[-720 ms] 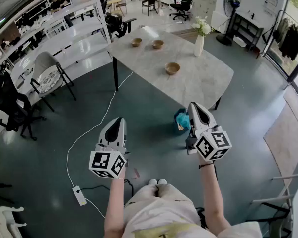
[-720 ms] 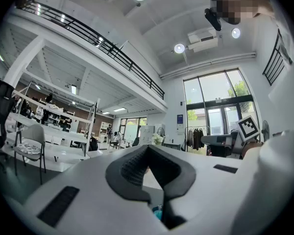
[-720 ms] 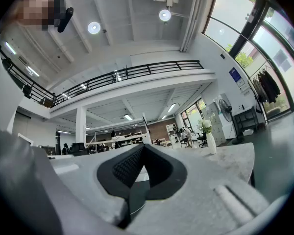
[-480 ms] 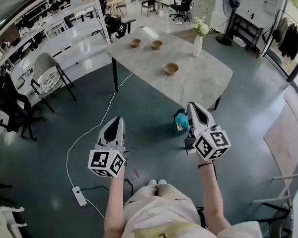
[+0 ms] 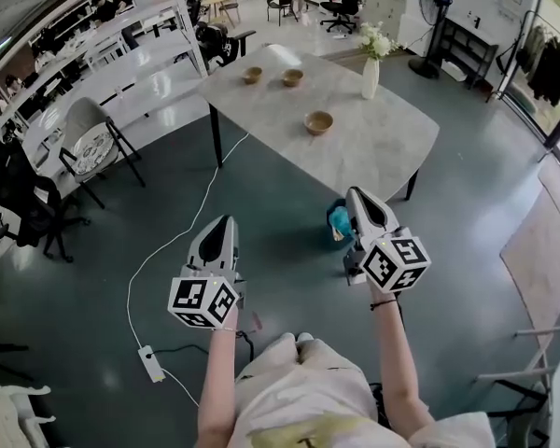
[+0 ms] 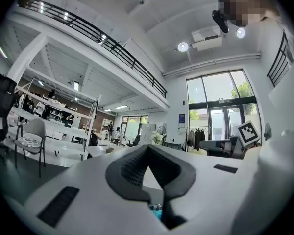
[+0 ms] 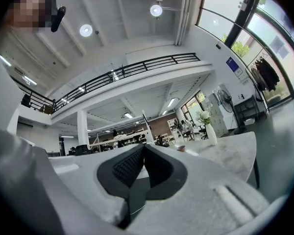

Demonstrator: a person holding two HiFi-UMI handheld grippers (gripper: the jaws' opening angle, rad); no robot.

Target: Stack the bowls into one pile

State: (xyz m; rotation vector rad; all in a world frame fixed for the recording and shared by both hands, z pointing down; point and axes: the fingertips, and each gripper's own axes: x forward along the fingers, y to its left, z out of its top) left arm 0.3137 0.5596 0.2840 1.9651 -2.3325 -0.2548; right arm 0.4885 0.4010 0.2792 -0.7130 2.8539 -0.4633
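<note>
Three wooden bowls stand apart on the grey marble table (image 5: 383,147): one at the far left (image 5: 252,75), one beside it (image 5: 293,77), and one nearer the middle (image 5: 318,122). Both grippers hang level over the floor, well short of the table. My left gripper (image 5: 226,220) is shut with nothing in it, its pads meeting at the tip (image 6: 147,147). My right gripper (image 5: 355,192) is likewise shut and empty (image 7: 143,146). A bowl (image 7: 181,148) shows small past the right jaws, and another bowl (image 6: 110,150) past the left ones.
A white vase of flowers (image 5: 371,63) stands at the table's far right. A teal object (image 5: 339,222) lies on the floor by the right gripper. A white cable and power strip (image 5: 149,366) run along the floor at left. Chairs (image 5: 89,143) stand at left.
Both grippers stay shut and side by side. The table and bowls have shifted slightly up and left in the head view; nothing was touched.
</note>
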